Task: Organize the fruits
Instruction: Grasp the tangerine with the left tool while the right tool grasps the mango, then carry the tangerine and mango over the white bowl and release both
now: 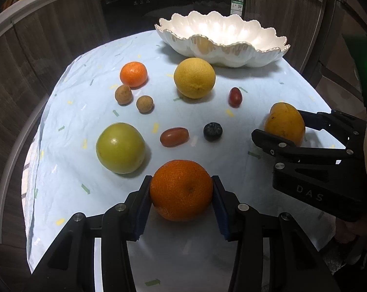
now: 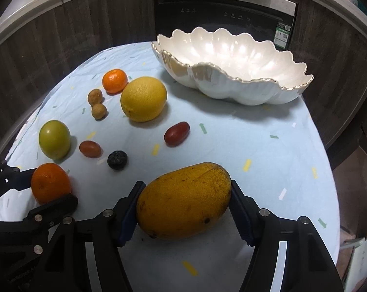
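My left gripper (image 1: 181,189) is shut on a large orange (image 1: 181,189) near the table's front edge; it also shows in the right wrist view (image 2: 50,182). My right gripper (image 2: 184,200) is shut on a yellow mango (image 2: 183,200), which shows at the right in the left wrist view (image 1: 284,124). A white scalloped bowl (image 1: 232,51) stands empty at the back of the table, also in the right wrist view (image 2: 244,90). Loose on the cloth lie a yellow citrus (image 1: 194,77), a green fruit (image 1: 120,148), a small tangerine (image 1: 133,74) and several small fruits.
The small fruits are two brown longans (image 1: 123,94), two red oval fruits (image 1: 174,136) and a dark berry (image 1: 212,132). The round table has a light blue cloth (image 1: 69,121). Dark cabinets and an oven (image 1: 173,2) stand behind it.
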The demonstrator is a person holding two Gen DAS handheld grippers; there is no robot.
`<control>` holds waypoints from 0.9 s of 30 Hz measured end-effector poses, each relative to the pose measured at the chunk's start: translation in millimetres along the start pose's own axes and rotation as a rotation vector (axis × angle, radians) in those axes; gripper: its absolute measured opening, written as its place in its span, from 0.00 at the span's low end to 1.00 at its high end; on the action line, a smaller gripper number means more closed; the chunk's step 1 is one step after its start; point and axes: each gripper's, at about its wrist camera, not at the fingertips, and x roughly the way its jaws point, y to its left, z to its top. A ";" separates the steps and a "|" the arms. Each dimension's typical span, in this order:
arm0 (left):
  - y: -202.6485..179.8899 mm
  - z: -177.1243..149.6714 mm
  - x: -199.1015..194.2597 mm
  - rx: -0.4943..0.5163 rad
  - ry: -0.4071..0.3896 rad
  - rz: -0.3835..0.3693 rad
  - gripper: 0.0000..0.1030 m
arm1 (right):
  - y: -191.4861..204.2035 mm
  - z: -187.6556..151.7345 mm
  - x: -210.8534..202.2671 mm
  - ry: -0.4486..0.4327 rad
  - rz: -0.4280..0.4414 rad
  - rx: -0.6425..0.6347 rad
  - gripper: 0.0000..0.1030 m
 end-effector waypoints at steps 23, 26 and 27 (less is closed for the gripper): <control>2.9 33.7 -40.7 0.013 -0.105 -0.001 0.44 | -8.7 34.8 -50.3 -0.092 -0.025 0.044 0.65; 2.9 42.4 -43.6 0.016 -0.115 0.001 0.44 | -12.3 44.6 -54.0 -0.107 -0.029 0.047 0.65; 3.3 45.7 -44.6 0.017 -0.120 0.001 0.44 | -13.3 47.2 -55.1 -0.112 -0.030 0.048 0.65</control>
